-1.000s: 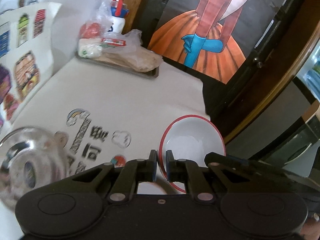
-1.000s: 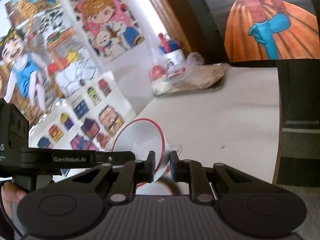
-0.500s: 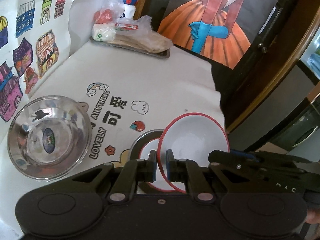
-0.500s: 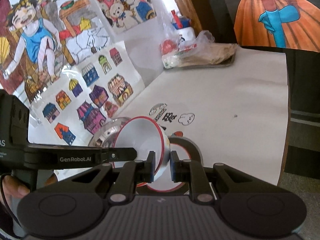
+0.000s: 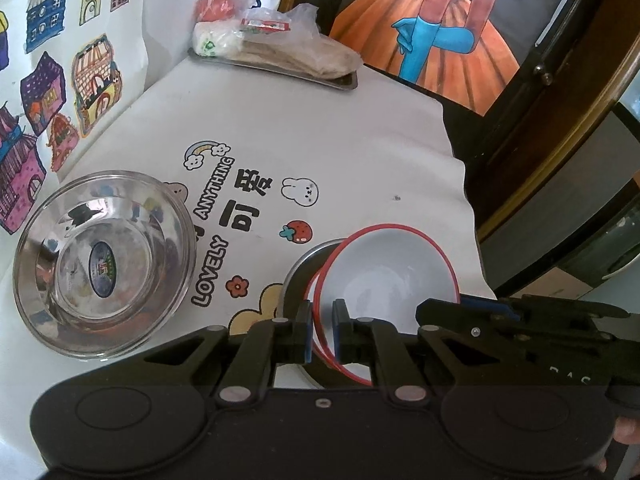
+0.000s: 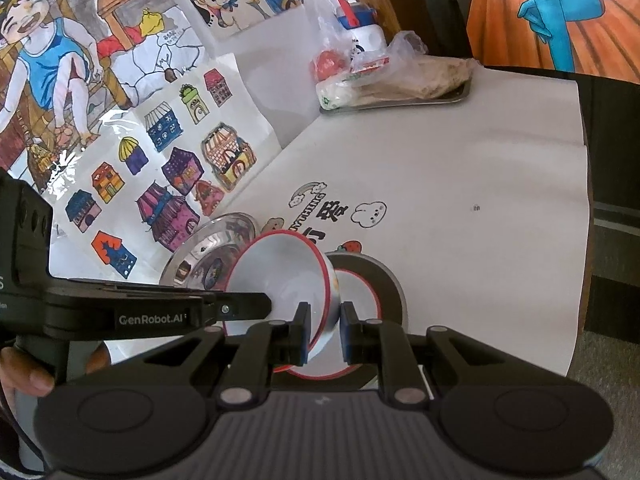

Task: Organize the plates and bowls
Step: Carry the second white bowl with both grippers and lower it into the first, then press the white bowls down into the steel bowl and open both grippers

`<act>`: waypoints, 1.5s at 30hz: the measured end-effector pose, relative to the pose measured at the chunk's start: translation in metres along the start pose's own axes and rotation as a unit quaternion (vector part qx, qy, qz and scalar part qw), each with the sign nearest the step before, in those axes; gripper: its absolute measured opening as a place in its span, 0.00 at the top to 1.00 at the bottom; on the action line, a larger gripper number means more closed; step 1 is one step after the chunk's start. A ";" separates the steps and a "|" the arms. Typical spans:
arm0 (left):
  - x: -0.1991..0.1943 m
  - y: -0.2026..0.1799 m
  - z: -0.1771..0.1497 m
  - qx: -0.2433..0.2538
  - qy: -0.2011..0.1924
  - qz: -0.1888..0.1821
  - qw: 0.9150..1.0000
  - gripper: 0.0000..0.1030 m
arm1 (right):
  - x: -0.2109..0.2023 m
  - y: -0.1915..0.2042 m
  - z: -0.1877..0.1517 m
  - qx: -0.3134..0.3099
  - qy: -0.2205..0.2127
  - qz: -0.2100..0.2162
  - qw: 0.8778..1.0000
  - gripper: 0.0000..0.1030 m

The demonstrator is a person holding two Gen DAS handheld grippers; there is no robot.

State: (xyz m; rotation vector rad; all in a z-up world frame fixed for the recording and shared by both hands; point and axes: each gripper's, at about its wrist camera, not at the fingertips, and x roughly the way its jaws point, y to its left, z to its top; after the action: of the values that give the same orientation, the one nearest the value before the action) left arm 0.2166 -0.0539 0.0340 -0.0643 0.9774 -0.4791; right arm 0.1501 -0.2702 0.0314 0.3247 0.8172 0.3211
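Observation:
A white bowl with a red rim (image 5: 384, 280) hangs tilted just over a grey plate (image 5: 298, 268) that holds a red-rimmed white dish (image 6: 356, 294). Both grippers hold this one bowl. My left gripper (image 5: 322, 332) is shut on its near rim. In the right wrist view the bowl (image 6: 280, 276) is pinched at its opposite rim by my right gripper (image 6: 325, 334), also shut. The grey plate (image 6: 386, 276) lies beneath it near the table's front. To the left stands an empty steel bowl (image 5: 104, 256), also in the right wrist view (image 6: 208, 258), partly behind the held bowl.
A metal tray (image 5: 344, 82) with bagged food sits at the table's far end, with a bottle behind it. Coloured drawings cover the wall (image 5: 52, 92) on the left. The white printed tablecloth (image 5: 340, 152) ends at the right edge, where dark furniture stands.
Both grippers have come down with the bowl still held. The steel bowl and the grey plate have come into view, and the bowl now hangs close over the plate.

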 end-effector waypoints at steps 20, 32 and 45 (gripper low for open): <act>0.025 -0.018 0.010 0.045 0.043 0.050 0.997 0.90 | 0.022 -0.002 0.008 -0.004 0.072 -0.017 0.997 0.83; 0.036 -0.025 0.018 0.062 0.079 0.067 0.993 0.85 | 0.025 0.001 0.016 -0.026 0.100 -0.029 0.994 0.83; 0.042 -0.029 0.024 0.069 0.104 0.075 0.989 0.85 | 0.028 0.006 0.022 -0.048 0.121 -0.042 0.991 0.83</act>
State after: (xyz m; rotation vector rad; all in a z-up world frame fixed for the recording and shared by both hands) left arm 0.2446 -0.1012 0.0222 0.1865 1.1403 -0.4188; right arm 0.1840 -0.2568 0.0300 0.1625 1.0475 0.3236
